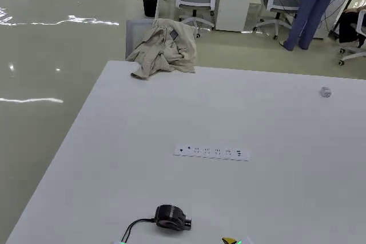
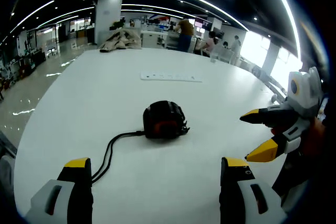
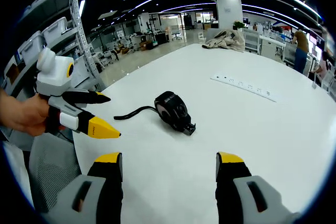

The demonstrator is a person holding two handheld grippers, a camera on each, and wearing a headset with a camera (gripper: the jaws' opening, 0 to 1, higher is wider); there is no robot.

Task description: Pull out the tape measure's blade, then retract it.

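Two sets of jaws stand spread, holding nothing. Your left gripper (image 2: 156,163) and right gripper (image 3: 169,157) angle inward at the black tape measure (image 1: 171,217). It lies near the white table's (image 1: 171,112) front edge, clear of both, with its cord (image 1: 136,224) trailing left.

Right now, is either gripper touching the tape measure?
No: in the left gripper view the tape measure lies free on the table, with the left gripper and right gripper both open and short of it.
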